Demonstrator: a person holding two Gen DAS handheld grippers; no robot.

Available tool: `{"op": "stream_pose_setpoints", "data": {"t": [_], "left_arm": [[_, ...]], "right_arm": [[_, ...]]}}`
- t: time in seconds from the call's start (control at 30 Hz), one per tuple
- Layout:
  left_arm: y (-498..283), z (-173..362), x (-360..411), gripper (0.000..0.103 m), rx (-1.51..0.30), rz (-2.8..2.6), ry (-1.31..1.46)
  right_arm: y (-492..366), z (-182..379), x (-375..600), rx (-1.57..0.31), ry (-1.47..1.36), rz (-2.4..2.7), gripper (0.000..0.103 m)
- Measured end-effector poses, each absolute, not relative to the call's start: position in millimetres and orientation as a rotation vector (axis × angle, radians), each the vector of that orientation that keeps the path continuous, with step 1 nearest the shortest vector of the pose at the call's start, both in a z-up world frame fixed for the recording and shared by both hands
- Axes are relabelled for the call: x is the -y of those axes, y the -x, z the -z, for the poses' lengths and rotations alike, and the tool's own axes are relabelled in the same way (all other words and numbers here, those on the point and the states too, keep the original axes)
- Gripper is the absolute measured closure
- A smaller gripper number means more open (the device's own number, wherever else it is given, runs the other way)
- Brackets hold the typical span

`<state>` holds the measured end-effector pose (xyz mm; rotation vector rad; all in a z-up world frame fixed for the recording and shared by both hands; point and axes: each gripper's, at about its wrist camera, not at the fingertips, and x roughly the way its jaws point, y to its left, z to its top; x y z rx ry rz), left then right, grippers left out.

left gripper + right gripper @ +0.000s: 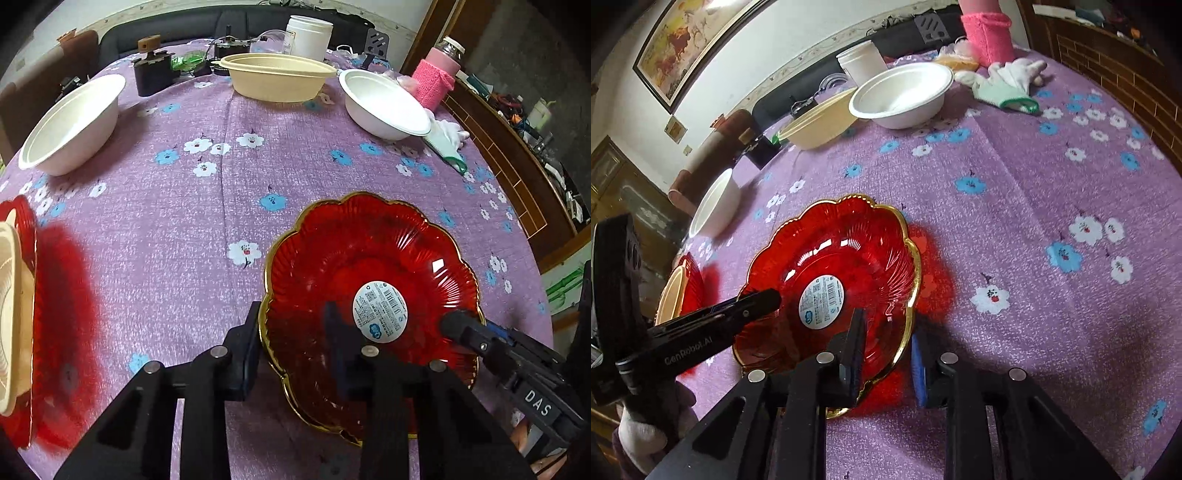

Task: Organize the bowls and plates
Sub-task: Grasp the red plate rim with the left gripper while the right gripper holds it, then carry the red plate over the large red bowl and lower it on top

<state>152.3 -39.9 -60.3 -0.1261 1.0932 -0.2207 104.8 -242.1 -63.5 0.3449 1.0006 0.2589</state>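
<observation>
Open tablecloth point(221, 206) between the red plate point(369, 258) and white bowls point(74, 122) leaves passage.

A home living room: a floral tablecloth point(221, 221), dark sofa point(166, 33) (behind the table), framed painting point(690, 40).

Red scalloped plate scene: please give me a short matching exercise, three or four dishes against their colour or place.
Things:
1. scalloped plate
2. wide shallow bowl
3. bowl beside the glove
4. dish at the left edge

Descriptions:
A. plain white
B. beige, at the far side
C. red with a gold rim, both grippers on it
D. beige, resting on a second red plate

Pairs: 1-C, 2-B, 3-A, 4-D
</observation>
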Motion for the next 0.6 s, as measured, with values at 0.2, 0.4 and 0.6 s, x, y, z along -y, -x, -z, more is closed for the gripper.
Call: {"op": "stream_pose_setpoints", "data": {"t": [0.2, 0.4, 0.6], "left_arm": [[-132.3, 37.2, 15.6, 0.072, -1.029, 0.216, 0.179], [-102.3, 6.4, -36.5, 0.072, -0.934, 0.148, 0.203], [-76.4, -12.4, -107.6, 0.072, -0.870, -0.005, 0.243]], "right_arm": [[-96.8, 43.4, 231.5, -0.960, -0.308, -0.280, 0.085], [-94.9, 19.9, 185.2, -0.928, -0.246, -0.354, 0.085], [-102.8, 7.9, 109.8, -0.939, -0.199, -0.480, 0.085]]}}
